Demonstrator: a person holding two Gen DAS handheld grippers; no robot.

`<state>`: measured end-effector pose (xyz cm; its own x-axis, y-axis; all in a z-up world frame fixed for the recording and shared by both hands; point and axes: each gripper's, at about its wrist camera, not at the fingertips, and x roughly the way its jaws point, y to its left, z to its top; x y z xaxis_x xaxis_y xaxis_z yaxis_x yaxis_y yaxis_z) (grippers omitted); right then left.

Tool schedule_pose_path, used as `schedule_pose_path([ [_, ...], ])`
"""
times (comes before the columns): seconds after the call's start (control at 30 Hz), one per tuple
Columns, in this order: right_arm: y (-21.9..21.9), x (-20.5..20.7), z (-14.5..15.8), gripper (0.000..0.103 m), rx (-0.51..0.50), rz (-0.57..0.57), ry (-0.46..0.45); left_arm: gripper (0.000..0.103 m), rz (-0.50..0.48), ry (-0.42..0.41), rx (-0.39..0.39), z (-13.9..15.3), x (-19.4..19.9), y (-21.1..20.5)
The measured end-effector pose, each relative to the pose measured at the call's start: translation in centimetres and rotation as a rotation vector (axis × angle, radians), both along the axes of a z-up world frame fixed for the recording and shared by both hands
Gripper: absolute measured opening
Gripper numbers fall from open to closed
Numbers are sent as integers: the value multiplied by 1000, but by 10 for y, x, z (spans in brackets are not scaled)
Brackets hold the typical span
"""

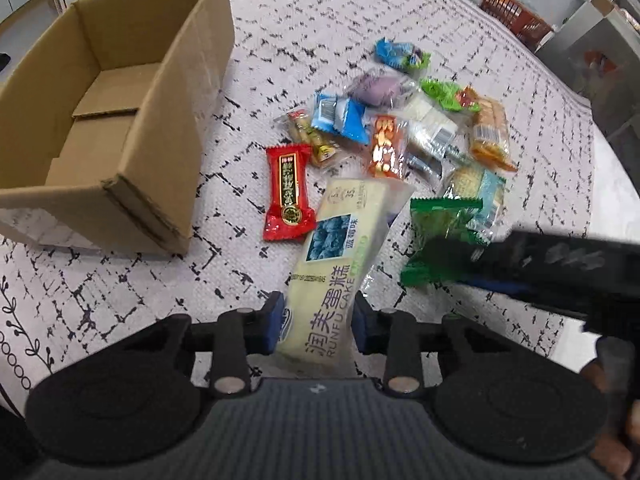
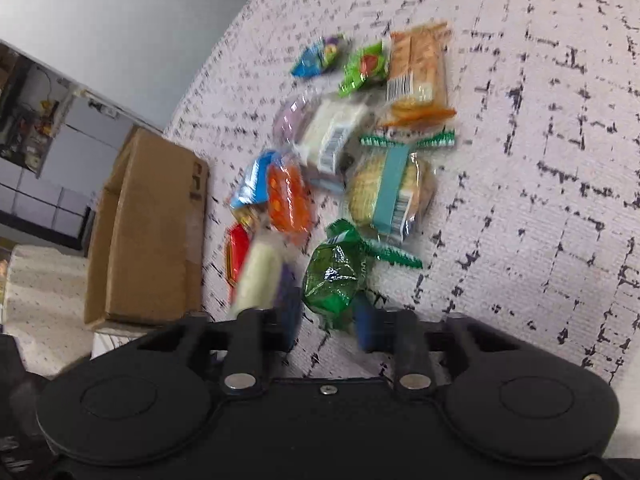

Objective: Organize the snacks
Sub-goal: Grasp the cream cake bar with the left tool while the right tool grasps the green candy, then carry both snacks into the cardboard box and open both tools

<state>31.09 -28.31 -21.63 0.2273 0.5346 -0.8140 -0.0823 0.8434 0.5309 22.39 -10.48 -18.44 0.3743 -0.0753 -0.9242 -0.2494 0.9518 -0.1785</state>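
Note:
My left gripper (image 1: 318,322) is shut on a long cream Runfu Cake packet (image 1: 340,256) and holds it lifted, pointing toward the snack pile. The open cardboard box (image 1: 104,116) stands to its left and is empty. My right gripper (image 2: 328,320) has its blue pads on both sides of a green foil packet (image 2: 334,280); whether it grips is unclear. It shows as a dark bar (image 1: 560,268) over that packet (image 1: 440,240) in the left wrist view. A red packet (image 1: 287,192) lies between box and pile.
Several wrapped snacks lie in a pile (image 1: 408,120) on the patterned white cloth (image 1: 120,288). An orange basket (image 1: 514,12) sits at the far table edge. The box also shows at the left in the right wrist view (image 2: 152,232).

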Motion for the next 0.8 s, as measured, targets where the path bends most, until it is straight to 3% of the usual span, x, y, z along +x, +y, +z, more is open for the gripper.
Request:
schedule_pose_path([
  [0.17,3,-6,12,12,-12,6,-51,31,-1,-23,-16,3,-6,2],
  [0.43,-1,-30,51,11,-15,-18,-137,30,-3,-108,-78,33,-20,10],
  [0.8,19,-48,105,12,9,-56,-246,30,5,-243,-103,89,-35,34],
])
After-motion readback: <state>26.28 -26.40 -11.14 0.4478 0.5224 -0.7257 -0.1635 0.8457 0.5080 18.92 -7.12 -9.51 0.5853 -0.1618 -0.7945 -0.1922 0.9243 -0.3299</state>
